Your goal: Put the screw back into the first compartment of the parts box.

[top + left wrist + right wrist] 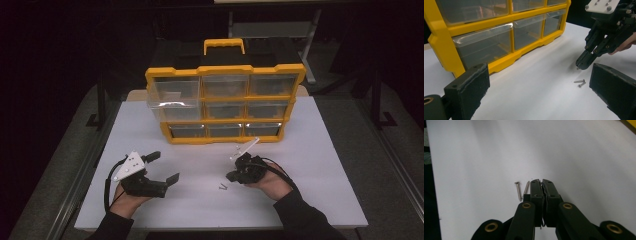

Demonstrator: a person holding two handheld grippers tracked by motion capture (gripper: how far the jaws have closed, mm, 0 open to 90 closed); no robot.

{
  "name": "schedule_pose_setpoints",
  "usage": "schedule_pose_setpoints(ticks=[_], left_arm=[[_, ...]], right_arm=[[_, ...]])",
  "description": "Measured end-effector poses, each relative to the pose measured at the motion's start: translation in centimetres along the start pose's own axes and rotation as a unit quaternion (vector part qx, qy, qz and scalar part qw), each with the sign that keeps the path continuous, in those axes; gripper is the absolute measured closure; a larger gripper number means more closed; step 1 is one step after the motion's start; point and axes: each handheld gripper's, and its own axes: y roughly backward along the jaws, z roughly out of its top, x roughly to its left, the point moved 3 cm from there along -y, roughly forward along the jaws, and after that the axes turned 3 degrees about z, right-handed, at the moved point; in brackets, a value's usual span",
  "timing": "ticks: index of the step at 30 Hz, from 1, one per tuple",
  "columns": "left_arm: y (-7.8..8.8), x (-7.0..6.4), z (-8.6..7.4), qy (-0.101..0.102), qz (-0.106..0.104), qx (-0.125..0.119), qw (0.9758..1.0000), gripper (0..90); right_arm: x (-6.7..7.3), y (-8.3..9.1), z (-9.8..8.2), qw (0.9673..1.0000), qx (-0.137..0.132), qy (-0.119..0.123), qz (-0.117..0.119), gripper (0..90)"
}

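Right gripper fingers are clenched, something thin seemingly pinched; two screws lie just beside. Left gripper is released. Lifting's probably needed next.

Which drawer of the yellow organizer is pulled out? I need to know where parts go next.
The top-left drawer of the organizer: its clear front juts forward past the yellow frame, while the other eight drawers sit flush in their slots.

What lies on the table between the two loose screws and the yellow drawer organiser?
Bare white table, apart from the right gripper, whose shut tips hang just above and behind the screws, short of the organiser. The left gripper view shows this.
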Motion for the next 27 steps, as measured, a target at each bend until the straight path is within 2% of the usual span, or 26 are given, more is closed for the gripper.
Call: schedule_pose_setpoints(ticks=[2,6,22,27], left_arm=[[0.0,0.0,0.0,0.000,0.000,0.000,1.0000,2.4],[0.0,0.0,0.0,0.000,0.000,0.001,1.0000,2.4],[0.0,0.0,-0.1,-0.001,0.000,0.001,1.0000,2.3],[0.0,0.0,-0.1,0.001,0.000,0.001,1.0000,2.3]], right_arm=[[-0.1,0.3,0.1,0.9999,-0.003,0.012,-0.001,87.5],[0.1,1.0,0.5,1.0000,-0.008,0.001,0.002,87.5],[0.6,3.2,1.9,0.9994,-0.028,-0.011,0.018,87.4],[0.6,3.8,2.4,0.9994,-0.032,-0.004,0.015,87.4]])
